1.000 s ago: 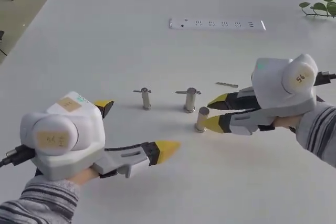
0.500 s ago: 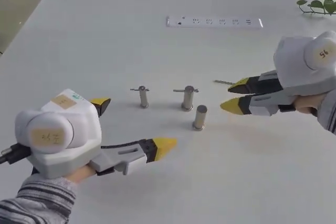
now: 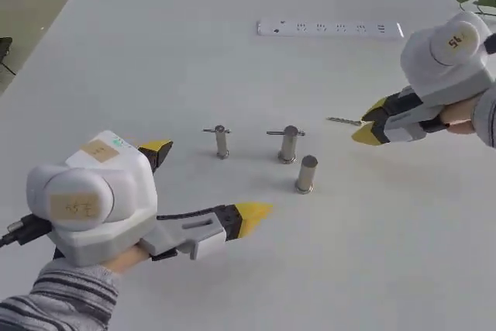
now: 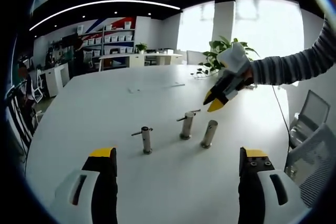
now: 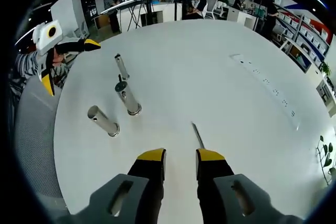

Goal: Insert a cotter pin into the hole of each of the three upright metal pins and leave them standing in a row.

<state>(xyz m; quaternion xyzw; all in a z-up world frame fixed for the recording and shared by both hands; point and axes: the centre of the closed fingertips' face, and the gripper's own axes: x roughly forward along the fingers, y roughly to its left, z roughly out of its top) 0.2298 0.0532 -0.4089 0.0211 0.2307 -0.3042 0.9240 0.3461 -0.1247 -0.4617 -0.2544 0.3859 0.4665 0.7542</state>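
We see a broad white desk [image 3: 232, 52] with a plain matte top. Three metal pins stand on it, ahead of our left tongs [image 3: 208, 179] and to the left of our right tongs [image 3: 370, 122]. The outer pin [image 3: 222, 142], nearest the left tongs, and the middle pin [image 3: 288, 145] each carry a cotter pin through the head. The bare pin [image 3: 306, 174] stands just beside the middle pin, out of line with the other two. A loose cotter pin [image 3: 343, 121] lies flat just ahead of the right tongs' tips. A white power strip [image 3: 330, 29] lies well beyond both tongs.
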